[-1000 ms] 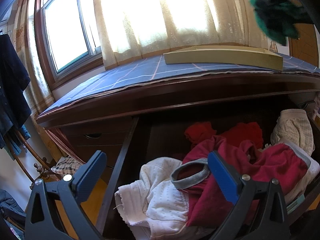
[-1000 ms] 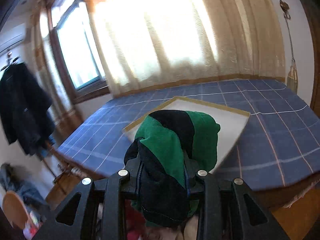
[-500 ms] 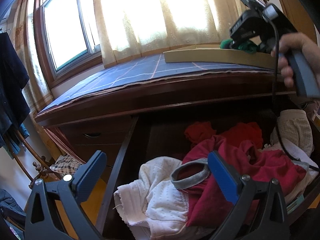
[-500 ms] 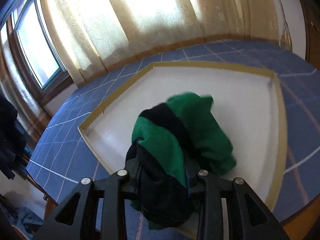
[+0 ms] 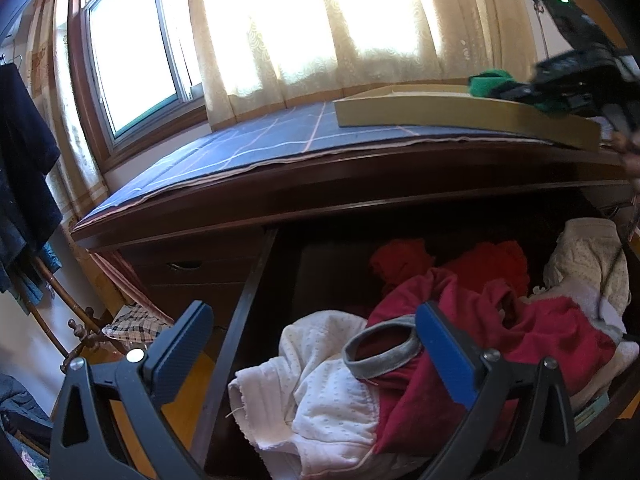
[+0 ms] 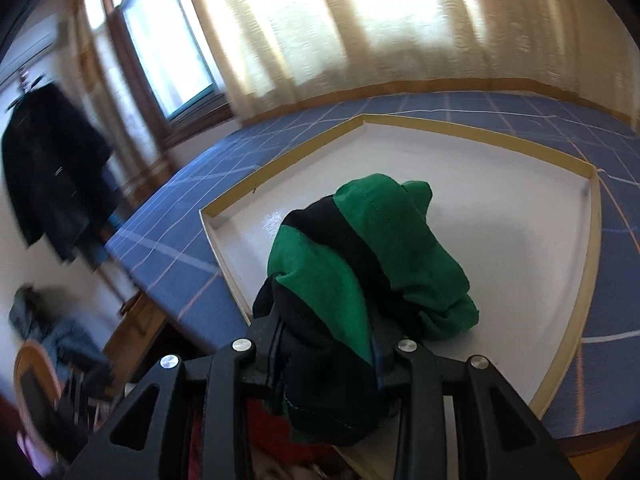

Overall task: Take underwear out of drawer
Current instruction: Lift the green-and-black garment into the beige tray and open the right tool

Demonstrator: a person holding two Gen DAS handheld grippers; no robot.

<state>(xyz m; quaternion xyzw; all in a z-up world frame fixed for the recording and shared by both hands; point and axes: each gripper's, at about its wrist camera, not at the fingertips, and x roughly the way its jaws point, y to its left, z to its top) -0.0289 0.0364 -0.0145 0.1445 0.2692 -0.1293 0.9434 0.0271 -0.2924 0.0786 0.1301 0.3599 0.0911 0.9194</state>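
My right gripper (image 6: 326, 356) is shut on green and black underwear (image 6: 360, 256), held over the near corner of a shallow white tray (image 6: 520, 168) with a tan rim; the cloth's free end droops onto the tray floor. From the left wrist view the same underwear (image 5: 490, 82) shows above the tray's side (image 5: 440, 114), with the right gripper (image 5: 532, 94) behind it. My left gripper (image 5: 316, 344) stands open above the open drawer (image 5: 256, 280), which holds a white garment (image 5: 328, 380), dark red clothes (image 5: 540, 332) and a cream piece (image 5: 588, 256).
The tray sits on a blue checked cloth (image 5: 260, 140) covering the dark wooden dresser top (image 5: 320, 192). Curtains and a window (image 5: 136, 52) stand behind. A dark coat (image 5: 20, 168) hangs at the left on a wooden rack (image 5: 80, 328).
My right gripper has come down over the tray with the green underwear, whose loose end now rests on the tray floor. The left gripper has stayed in place.
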